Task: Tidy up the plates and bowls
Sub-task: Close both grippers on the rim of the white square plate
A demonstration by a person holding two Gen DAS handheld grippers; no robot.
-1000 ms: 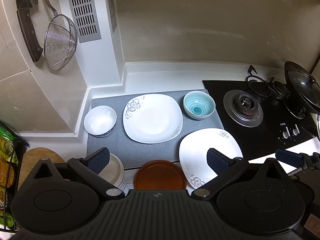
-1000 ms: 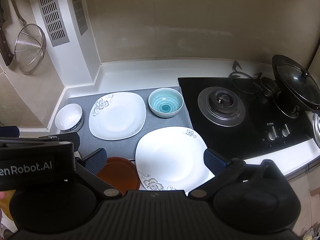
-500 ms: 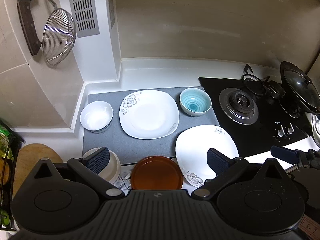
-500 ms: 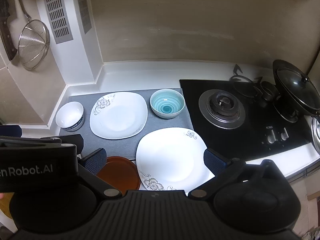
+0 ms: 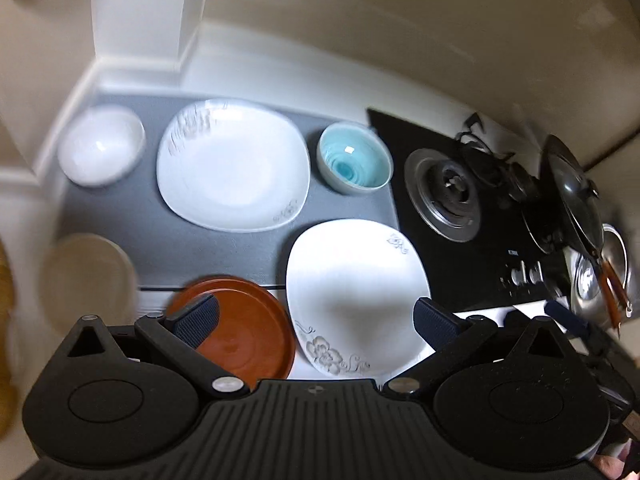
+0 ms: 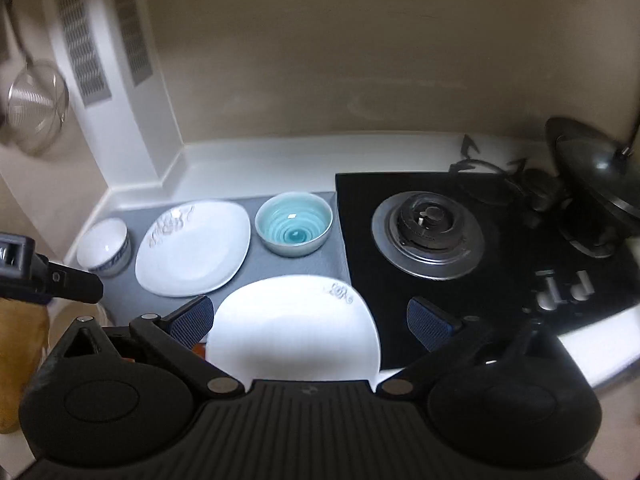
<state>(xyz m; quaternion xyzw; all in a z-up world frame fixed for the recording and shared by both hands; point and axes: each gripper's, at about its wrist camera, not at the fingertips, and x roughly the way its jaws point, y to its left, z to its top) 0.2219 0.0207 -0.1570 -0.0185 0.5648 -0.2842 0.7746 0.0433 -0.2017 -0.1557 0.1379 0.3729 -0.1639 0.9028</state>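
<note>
On the grey mat (image 5: 168, 248) lie a small white bowl (image 5: 100, 150), a square white floral plate (image 5: 234, 164) and a teal bowl (image 5: 354, 162). A second square white plate (image 5: 356, 288) lies nearer, beside a brown round plate (image 5: 244, 332) and a cream dish (image 5: 86, 276). My left gripper (image 5: 316, 320) is open and empty above the brown plate and near white plate. My right gripper (image 6: 308, 322) is open and empty over the near white plate (image 6: 296, 324). The teal bowl (image 6: 294, 230), far plate (image 6: 192, 252) and white bowl (image 6: 103, 247) show beyond.
A black gas hob (image 5: 460, 196) with a burner lies right of the mat, with a lidded wok (image 5: 576, 192) and a steel pot (image 5: 600, 276) at far right. A wire strainer (image 6: 36, 108) hangs on the left wall. The left gripper's body (image 6: 40, 276) shows at left.
Both grippers have moved down and forward toward the dishes; the left view has swung right and is blurred. Both stay open. No dish has moved.
</note>
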